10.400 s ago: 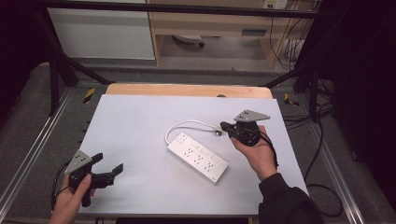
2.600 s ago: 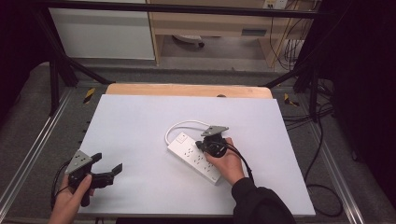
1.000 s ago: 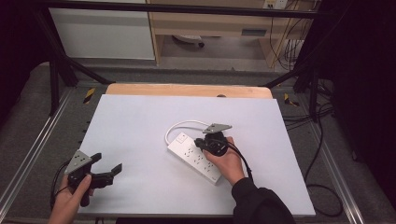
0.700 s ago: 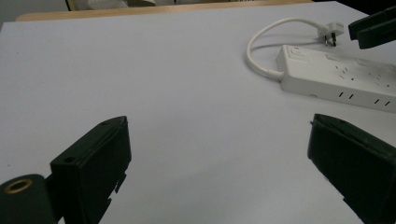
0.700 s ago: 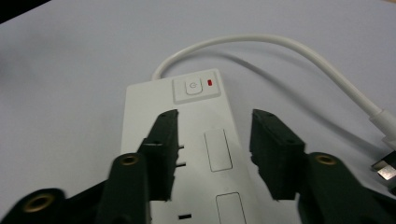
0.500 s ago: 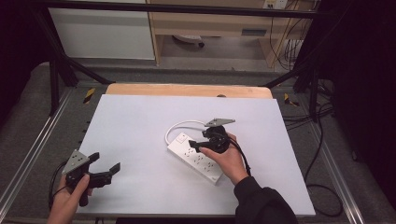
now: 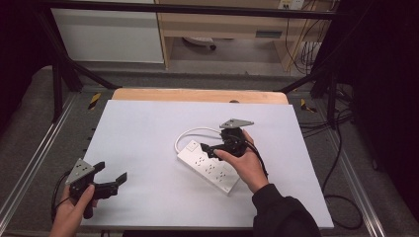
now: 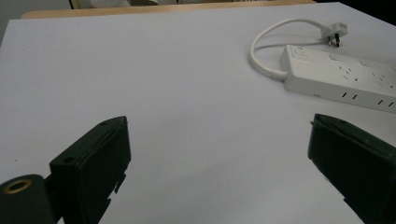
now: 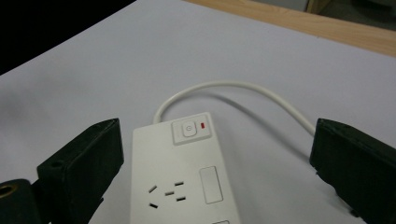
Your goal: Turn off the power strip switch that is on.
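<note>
A white power strip point(image 7: 206, 166) lies slantwise in the middle of the white table top point(image 7: 148, 128), its white cable point(image 7: 190, 132) looping off the far end. My right gripper point(image 7: 213, 147) hovers open just above that end. In the right gripper view the wide-apart jaws frame the strip point(image 9: 187, 186), its switch point(image 9: 188, 128) with a red mark beside it, and the cable point(image 9: 233, 87). My left gripper point(image 7: 110, 173) is open near the front left corner with nothing between its jaws. The left gripper view shows the strip point(image 8: 341, 77) and its plug point(image 8: 336, 31) far right.
A wooden strip point(image 7: 197, 95) runs along the table's far edge. Metal rails point(image 7: 29, 163) flank the table and black cables point(image 7: 341, 163) trail on the floor at the right. White table surface spreads between the two grippers.
My right gripper came from the right onto the strip's switch end, stayed low over it, and over the last second has lifted slightly. The left gripper has barely moved.
</note>
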`<state>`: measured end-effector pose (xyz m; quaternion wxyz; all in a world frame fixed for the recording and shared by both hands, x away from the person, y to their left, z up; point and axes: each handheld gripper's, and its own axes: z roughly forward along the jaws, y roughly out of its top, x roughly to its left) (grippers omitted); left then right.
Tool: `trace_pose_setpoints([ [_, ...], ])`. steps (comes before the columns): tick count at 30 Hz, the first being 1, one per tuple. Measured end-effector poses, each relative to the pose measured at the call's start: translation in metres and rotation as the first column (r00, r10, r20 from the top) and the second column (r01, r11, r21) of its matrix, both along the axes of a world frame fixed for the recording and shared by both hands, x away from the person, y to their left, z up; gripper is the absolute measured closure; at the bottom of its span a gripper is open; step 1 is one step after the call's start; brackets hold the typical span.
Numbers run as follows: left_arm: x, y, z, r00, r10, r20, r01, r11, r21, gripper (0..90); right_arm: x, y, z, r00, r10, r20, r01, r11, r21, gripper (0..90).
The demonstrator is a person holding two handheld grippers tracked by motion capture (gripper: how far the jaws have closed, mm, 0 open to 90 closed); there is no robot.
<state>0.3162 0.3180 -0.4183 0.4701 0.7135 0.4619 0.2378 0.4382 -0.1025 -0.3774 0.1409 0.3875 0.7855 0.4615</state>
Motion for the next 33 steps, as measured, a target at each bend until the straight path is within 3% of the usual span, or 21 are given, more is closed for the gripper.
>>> trace_pose_setpoints([
  [17, 0.0, 0.0, 0.0, 1.0, 0.0, -0.004, 0.0, 1.0, 0.004, 5.7, -0.002, -0.036, 0.023, 0.9941, -0.057, 0.092, 0.054, 0.998, 0.035, 3.2],
  [26, 0.0, 0.0, 0.0, 1.0, -0.002, -0.006, 0.002, 1.0, 0.005, 5.7, -0.007, -0.062, 0.029, 0.9877, -0.097, 0.122, 0.091, 0.994, 0.058, 3.4],
  [33, 0.0, 0.0, -0.001, 1.0, -0.004, -0.007, 0.004, 1.0, 0.002, 5.7, -0.015, -0.084, 0.032, 0.9773, -0.141, 0.158, 0.13, 0.988, 0.079, 4.1],
])
